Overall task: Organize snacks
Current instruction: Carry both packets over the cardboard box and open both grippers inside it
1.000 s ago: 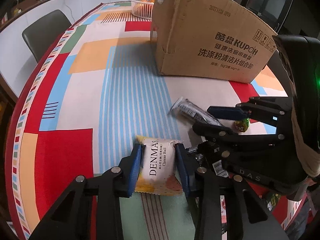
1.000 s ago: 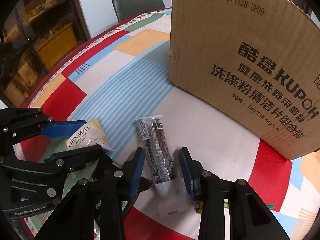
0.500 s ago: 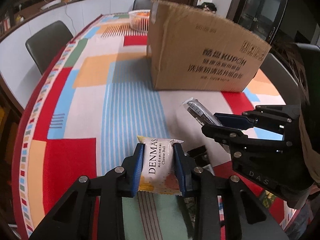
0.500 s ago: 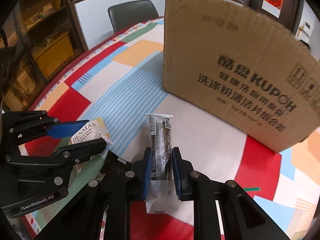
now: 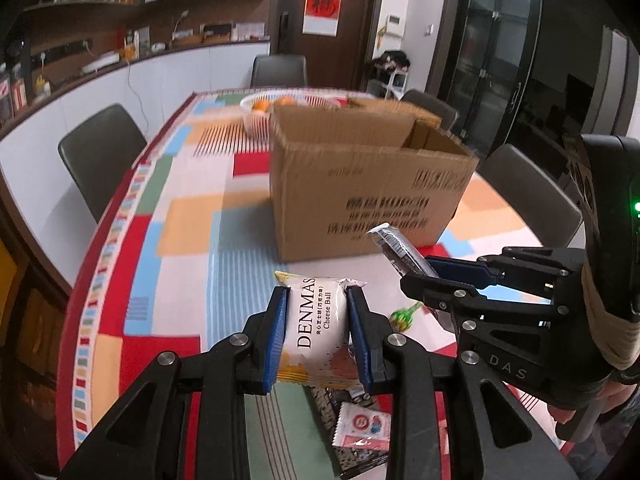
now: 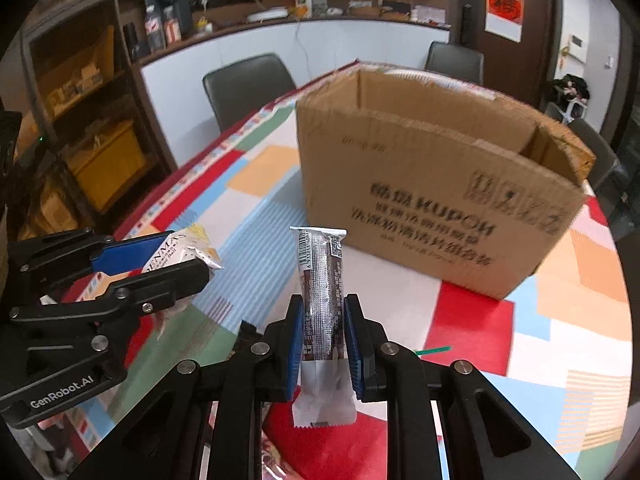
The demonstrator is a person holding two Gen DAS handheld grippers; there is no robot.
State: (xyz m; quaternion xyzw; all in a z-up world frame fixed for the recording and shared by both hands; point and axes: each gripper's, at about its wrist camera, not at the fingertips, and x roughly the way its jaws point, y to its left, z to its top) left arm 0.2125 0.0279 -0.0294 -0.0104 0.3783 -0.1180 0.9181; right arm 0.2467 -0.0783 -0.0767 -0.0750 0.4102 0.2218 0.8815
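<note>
My left gripper (image 5: 318, 312) is shut on a white DENMAS cheese ball packet (image 5: 320, 332) and holds it above the table. My right gripper (image 6: 322, 312) is shut on a dark snack bar (image 6: 322, 288), held upright above the table. The bar also shows in the left wrist view (image 5: 400, 254), and the packet shows in the right wrist view (image 6: 180, 250). An open cardboard box (image 5: 368, 184) stands ahead of both grippers; it also shows in the right wrist view (image 6: 432, 184). Its inside is mostly hidden.
More snack packets (image 5: 362, 426) and a green lollipop (image 5: 402, 316) lie on the colourful tablecloth (image 5: 188, 220) below the grippers. A white basket with oranges (image 5: 260, 110) stands behind the box. Dark chairs (image 5: 100, 156) surround the table.
Both grippers have closed on their snacks and lifted them off the table. The views now look over the box's open top.
</note>
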